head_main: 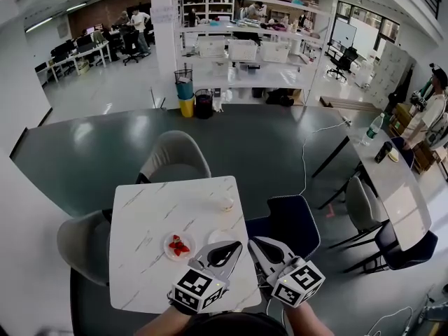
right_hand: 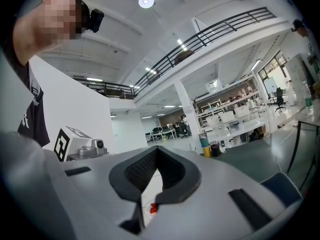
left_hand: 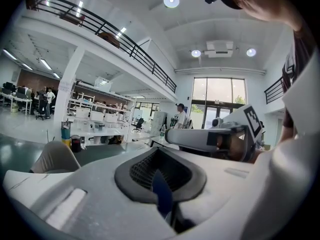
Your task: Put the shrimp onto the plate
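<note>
Red shrimp lie on a small white plate near the front of the white marble table. A second pale round dish sits just right of it, close to the tip of my left gripper. That gripper is shut and holds nothing; its own view shows the jaws closed together. My right gripper hovers past the table's right edge, also shut and bare. Through the slit under its jaws a bit of red shrimp shows.
A small white cup stands further back on the table. Grey chairs stand behind and left of it, a dark blue chair to its right. A long table and a person are at far right.
</note>
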The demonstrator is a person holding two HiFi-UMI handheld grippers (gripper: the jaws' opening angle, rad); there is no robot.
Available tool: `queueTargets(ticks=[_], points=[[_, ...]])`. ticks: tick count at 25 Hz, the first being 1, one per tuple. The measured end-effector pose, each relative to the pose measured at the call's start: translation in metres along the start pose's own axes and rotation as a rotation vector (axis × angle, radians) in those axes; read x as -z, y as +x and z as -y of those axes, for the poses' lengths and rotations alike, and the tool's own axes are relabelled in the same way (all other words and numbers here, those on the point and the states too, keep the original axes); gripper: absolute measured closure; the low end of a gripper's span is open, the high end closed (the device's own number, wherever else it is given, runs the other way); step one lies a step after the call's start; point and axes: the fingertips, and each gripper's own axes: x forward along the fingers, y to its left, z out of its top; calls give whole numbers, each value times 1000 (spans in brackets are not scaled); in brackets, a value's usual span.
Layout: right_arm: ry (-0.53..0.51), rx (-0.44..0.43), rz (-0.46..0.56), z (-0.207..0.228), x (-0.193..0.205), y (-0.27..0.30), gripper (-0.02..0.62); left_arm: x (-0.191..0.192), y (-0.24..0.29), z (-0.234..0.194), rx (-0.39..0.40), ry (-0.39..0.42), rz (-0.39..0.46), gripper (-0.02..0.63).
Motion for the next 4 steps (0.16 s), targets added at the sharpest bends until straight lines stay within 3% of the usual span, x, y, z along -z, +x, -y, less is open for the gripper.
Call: queueTargets(ticks=[4], points=[[1,1,1,3,1,3,594,1,2,-3,-2,-3,-1,597]])
